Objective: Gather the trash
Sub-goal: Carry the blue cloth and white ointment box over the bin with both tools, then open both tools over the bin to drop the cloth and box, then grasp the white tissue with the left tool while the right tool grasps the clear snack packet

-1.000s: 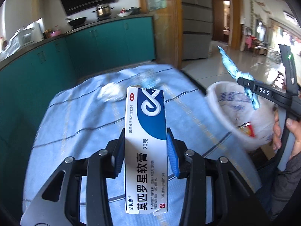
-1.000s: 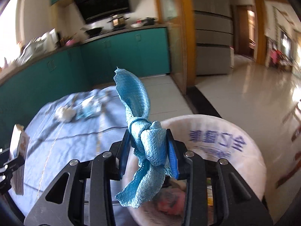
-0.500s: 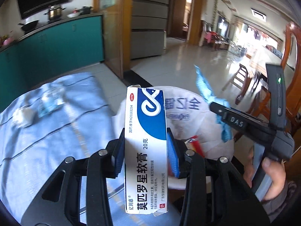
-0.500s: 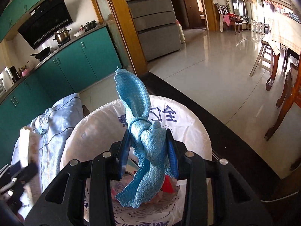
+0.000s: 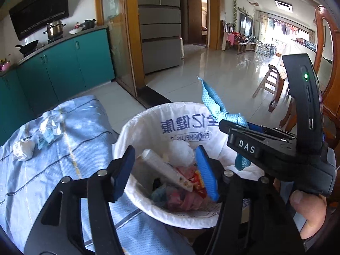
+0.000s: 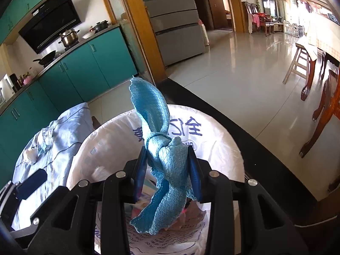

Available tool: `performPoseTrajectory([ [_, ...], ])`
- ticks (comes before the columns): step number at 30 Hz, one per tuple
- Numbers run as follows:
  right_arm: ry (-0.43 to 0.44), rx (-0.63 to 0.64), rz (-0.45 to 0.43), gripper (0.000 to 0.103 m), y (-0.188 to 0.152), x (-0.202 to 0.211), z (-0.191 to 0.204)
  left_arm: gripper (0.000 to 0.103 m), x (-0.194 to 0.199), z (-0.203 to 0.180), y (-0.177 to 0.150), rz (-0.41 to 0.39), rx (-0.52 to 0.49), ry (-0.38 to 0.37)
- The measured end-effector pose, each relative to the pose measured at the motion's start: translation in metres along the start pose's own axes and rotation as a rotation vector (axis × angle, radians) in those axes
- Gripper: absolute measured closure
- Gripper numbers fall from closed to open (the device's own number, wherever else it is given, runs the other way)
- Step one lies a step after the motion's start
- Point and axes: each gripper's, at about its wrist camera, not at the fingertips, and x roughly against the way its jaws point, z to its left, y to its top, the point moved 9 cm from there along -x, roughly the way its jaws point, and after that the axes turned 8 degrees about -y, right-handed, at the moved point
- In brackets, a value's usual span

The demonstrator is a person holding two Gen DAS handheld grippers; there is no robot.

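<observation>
Teal kitchen cabinets (image 5: 63,68) behind; over the lined bin (image 5: 148,114) the left claw (image 5: 165,170) has just been opening, nothing between its pads, box (image 5: 167,170) lying inside. Right claw (image 6: 167,170) grips knotted cloth (image 6: 165,155) above it.

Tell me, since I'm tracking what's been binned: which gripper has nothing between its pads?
The left gripper: its jaws have just been opening, now empty above the white-lined bin. The right gripper clamps the knotted blue cloth.
</observation>
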Motion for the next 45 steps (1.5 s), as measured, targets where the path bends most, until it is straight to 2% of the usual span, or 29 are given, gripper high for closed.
performPoseTrajectory([
  [7,0.026,0.077,-0.014,0.063,-0.003,0.002,0.023,0.039,0.012,0.026,-0.002,-0.008,0.049,0.034],
  [8,0.031,0.077,-0.022,0.054,-0.003,0.004,0.024,0.038,0.013,0.03,-0.003,-0.009,0.056,0.039],
  [9,0.035,0.074,-0.037,0.038,-0.001,0.006,0.026,0.038,0.015,0.033,-0.003,-0.01,0.062,0.04],
  [10,0.041,0.066,-0.053,0.028,0.001,0.009,0.027,0.038,0.016,0.038,-0.004,-0.011,0.073,0.042],
  [13,0.063,0.037,-0.076,0.025,0.005,0.013,0.028,0.037,0.02,0.052,-0.009,-0.011,0.101,0.056],
  [16,0.054,0.038,-0.056,0.025,0.004,0.007,0.034,0.037,0.024,0.07,-0.012,-0.013,0.117,0.084],
  [20,0.052,0.065,-0.04,0.025,0.002,0.002,0.046,0.037,0.035,0.131,-0.014,-0.019,0.151,0.224],
  [26,0.087,0.094,-0.013,0.025,0.004,-0.005,0.074,0.03,0.043,0.275,-0.014,0.0,0.321,0.437],
  [28,0.135,0.11,0.012,0.025,0.009,-0.01,0.095,0.03,0.033,0.314,-0.021,0.059,0.371,0.452],
  [32,0.329,0.175,0.076,0.023,0.027,-0.02,0.178,0.033,0.012,0.35,-0.034,0.135,0.409,0.434],
  [35,0.406,0.337,0.088,0.018,0.033,-0.03,0.255,0.04,0.011,0.354,-0.038,0.109,0.41,0.386],
  [37,0.404,0.421,0.072,0.016,0.032,-0.038,0.295,0.052,0.014,0.351,-0.039,0.097,0.403,0.37],
  [40,0.4,0.57,0.092,0.015,0.011,-0.06,0.354,0.056,0.018,0.346,-0.043,0.091,0.375,0.374],
  [45,0.356,0.603,0.2,0.015,-0.018,-0.099,0.379,0.056,0.021,0.35,-0.048,0.06,0.409,0.363],
])
